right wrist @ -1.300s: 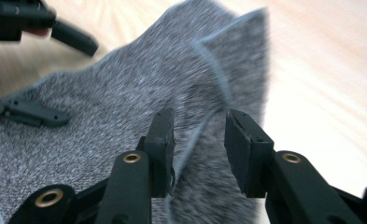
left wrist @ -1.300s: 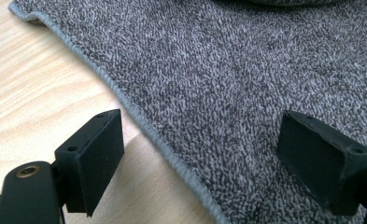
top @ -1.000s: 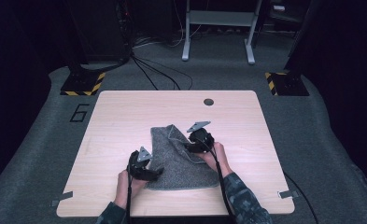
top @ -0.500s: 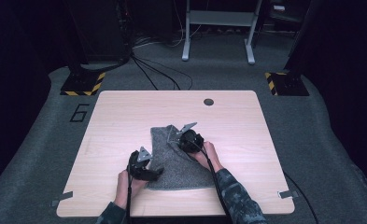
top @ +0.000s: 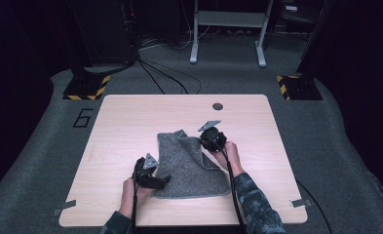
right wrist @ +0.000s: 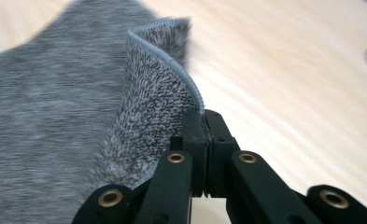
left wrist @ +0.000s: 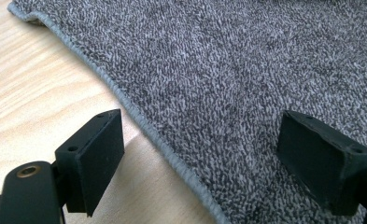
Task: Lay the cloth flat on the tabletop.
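Note:
A grey towel (top: 186,168) lies on the wooden table (top: 125,122), near its front edge. My left gripper (top: 162,181) rests at the towel's near left side. In the left gripper view its jaws (left wrist: 200,154) stand open, one over bare wood and one over the towel (left wrist: 246,70), with the hemmed edge running between them. My right gripper (top: 204,141) is at the towel's far right edge. Seen from the right gripper view, it (right wrist: 204,123) is shut on the hem of the towel (right wrist: 153,93), which curls up from the table.
A small dark round hole (top: 218,106) sits in the table's far right part. Beyond the table, on the grey floor, are cables, a metal stand (top: 228,29) and two striped black-and-yellow bases (top: 86,87).
The right gripper went left onto the towel's right edge, then drew back to the right with the edge pinched and lifted. The left gripper stayed in place.

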